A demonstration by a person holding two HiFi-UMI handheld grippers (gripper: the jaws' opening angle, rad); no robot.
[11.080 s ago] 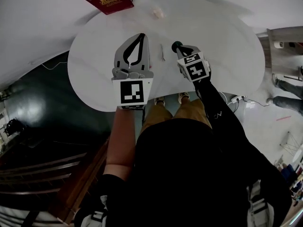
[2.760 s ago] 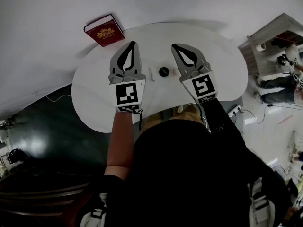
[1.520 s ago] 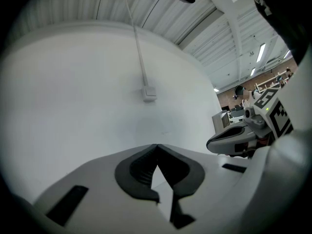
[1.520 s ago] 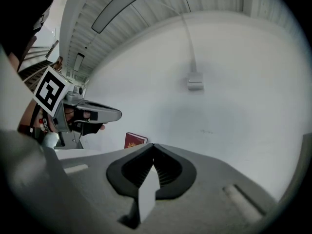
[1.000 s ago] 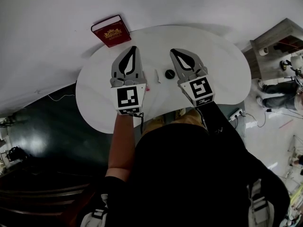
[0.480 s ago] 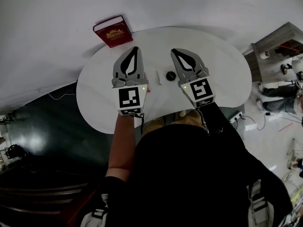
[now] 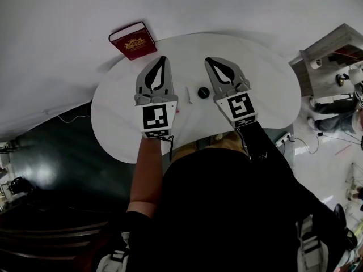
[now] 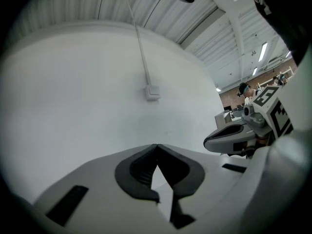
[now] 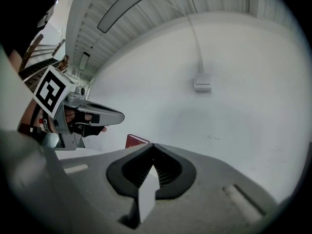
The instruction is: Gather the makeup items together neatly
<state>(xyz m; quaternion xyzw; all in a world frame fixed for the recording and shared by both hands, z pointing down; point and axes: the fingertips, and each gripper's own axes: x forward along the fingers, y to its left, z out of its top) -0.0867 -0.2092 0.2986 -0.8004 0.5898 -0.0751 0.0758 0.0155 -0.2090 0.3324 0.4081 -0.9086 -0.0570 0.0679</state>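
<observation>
Makeup items (image 7: 203, 92) lying on the white oval counter (image 7: 255, 72), in the gap between the two grippers. Small black round pot (image 7: 203, 91) closer to the right gripper (image 7: 207, 59). Slim white stick (image 7: 190, 95) just to the pot's left, apart from it, closer to the left gripper (image 7: 161, 57). Neither item touched by a gripper. Both grippers side by side above the counter, pointing toward its far rim, each pair of jaws drawn to a point. Red book (image 7: 133, 40) with a gold emblem at the counter's far left rim, well apart from pot and stick. Dark floor (image 7: 51, 129) beyond the counter's left edge.

Left gripper view: jaws closed, ridged pads meeting tip to tip, nothing between them. White wall (image 8: 73, 91) straight ahead, with a small switch box (image 8: 152, 92) and a cable running up from it. Right gripper (image 8: 207, 143) seen from the side at the right, level, its marker cube above. Far-off room with ceiling lights past it, too small to make out.

Right gripper view: jaws closed here too, tips together and empty. Left gripper (image 9: 119, 116) off to the left, pointing level. Corner of the red book (image 9: 136, 141) peeking just above the jaws, left of the tips. Same kind of wall box (image 9: 202, 86) on the white wall ahead.
</observation>
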